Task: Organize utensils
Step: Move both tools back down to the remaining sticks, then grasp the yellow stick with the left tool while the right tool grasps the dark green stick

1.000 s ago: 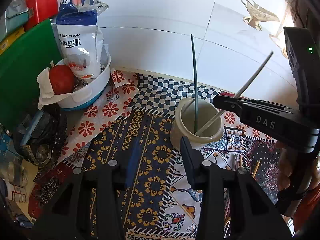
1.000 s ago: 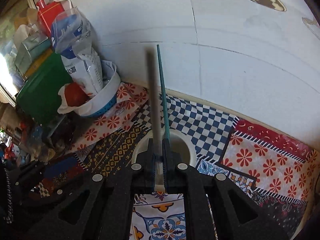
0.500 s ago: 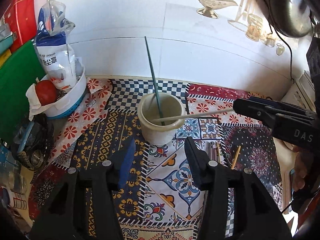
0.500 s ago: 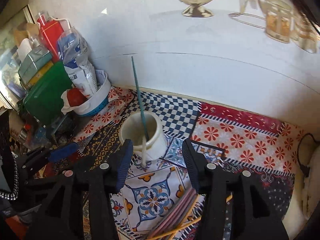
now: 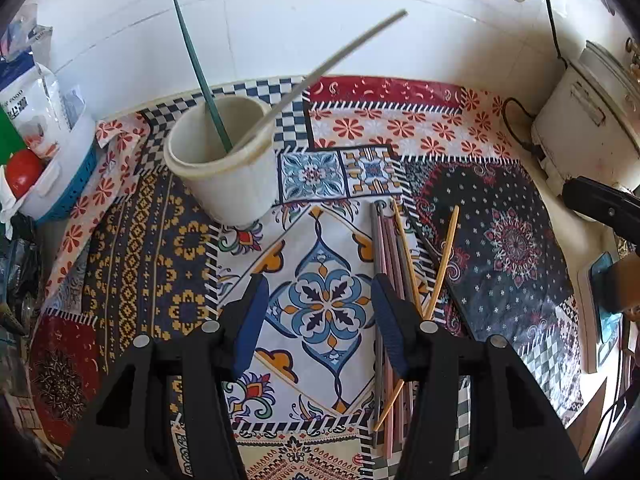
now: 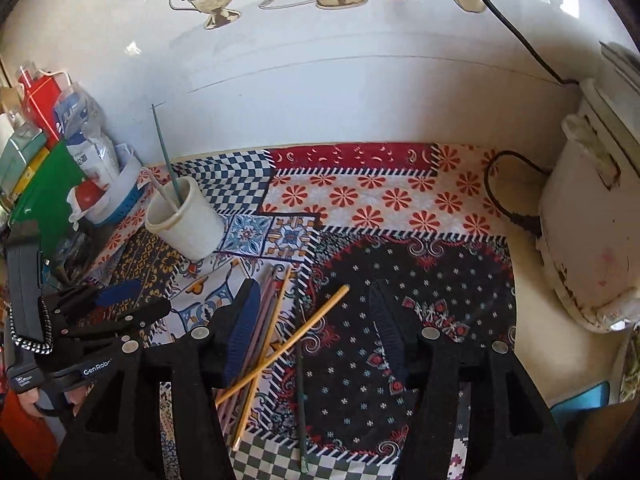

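The patchwork-print tablecloth (image 5: 320,308) runs back to the white tiled wall (image 5: 280,32); its open middle lies in front of the cream cylindrical plastic cup (image 5: 224,168), the landmark here. Left of the cup the way is closed by a white and blue basket (image 5: 60,184) holding a red tomato (image 5: 22,168) and a food bag; far to its right stands a worn cream appliance (image 6: 588,220) with a black cord.

The left gripper (image 5: 320,320) hovers in front of the cup, jaws about half open with nothing between them. The right gripper (image 6: 316,328) hangs to the cup's right and nearer the camera; its jaws are opening, gripping nothing, with loose sticks on the cloth under the gap.

A dark green chopstick (image 5: 200,76) and a pale grey chopstick (image 5: 332,64) stand leaning in the cup. The loose pile of pink, grey and yellow chopsticks (image 5: 396,248) lies on the cloth right of and in front of the cup, two yellow ones crossed. A dark green chopstick (image 6: 300,380) lies alone just right of the pile.
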